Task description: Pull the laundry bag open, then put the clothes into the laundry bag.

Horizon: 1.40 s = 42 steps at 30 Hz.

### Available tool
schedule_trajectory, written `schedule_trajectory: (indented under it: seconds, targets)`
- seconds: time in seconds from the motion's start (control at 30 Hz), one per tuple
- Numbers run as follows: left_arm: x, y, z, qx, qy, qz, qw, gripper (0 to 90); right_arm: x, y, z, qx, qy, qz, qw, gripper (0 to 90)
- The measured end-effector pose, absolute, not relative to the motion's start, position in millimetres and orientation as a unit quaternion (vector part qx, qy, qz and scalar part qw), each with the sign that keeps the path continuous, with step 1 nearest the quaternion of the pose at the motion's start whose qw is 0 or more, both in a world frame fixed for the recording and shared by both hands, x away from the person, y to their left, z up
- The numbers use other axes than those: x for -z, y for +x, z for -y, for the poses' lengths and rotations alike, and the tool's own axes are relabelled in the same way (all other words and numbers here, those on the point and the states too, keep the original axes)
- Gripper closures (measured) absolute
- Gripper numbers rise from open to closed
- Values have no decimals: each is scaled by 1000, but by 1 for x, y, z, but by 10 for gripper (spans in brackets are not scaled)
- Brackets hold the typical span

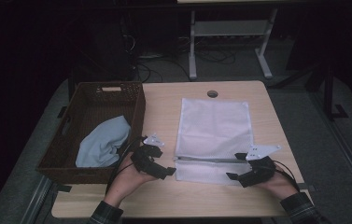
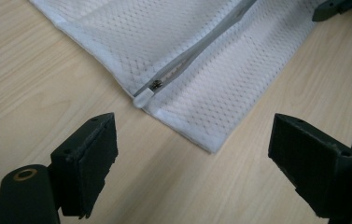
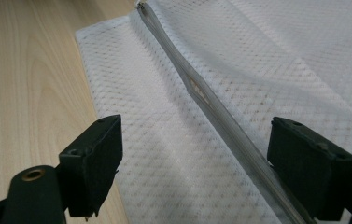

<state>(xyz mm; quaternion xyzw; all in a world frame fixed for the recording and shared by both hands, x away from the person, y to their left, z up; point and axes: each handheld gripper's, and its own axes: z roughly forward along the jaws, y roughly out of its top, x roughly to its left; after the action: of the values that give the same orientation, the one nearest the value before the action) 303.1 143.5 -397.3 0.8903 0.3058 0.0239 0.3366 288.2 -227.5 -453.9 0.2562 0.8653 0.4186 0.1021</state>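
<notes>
mesh bag [image 1: 213, 126] | between grippers | left gripper [image 1: 168, 171] spread | right gripper [image 1: 232, 176] spread, seemingly above it

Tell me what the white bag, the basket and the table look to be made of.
Bag: white mesh fabric, likely synthetic; fine holes show, with a grey zipper. Basket: dark brown woven wicker or a look-alike; plaited walls. Table: pale wood-grain top, matte, possibly laminate.
</notes>
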Motion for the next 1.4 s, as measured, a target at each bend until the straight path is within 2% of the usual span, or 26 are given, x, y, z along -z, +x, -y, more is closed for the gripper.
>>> schedule_trajectory:
  seconds: [0.67,1.4]
  targets:
    - [363,327,-148,-25,896,-261,359,157,452,291,232,-429,270,-856,105,175]
    - [341,341,-197,-58,884,-304,351,159,451,293,231,-429,265,-856,108,173]
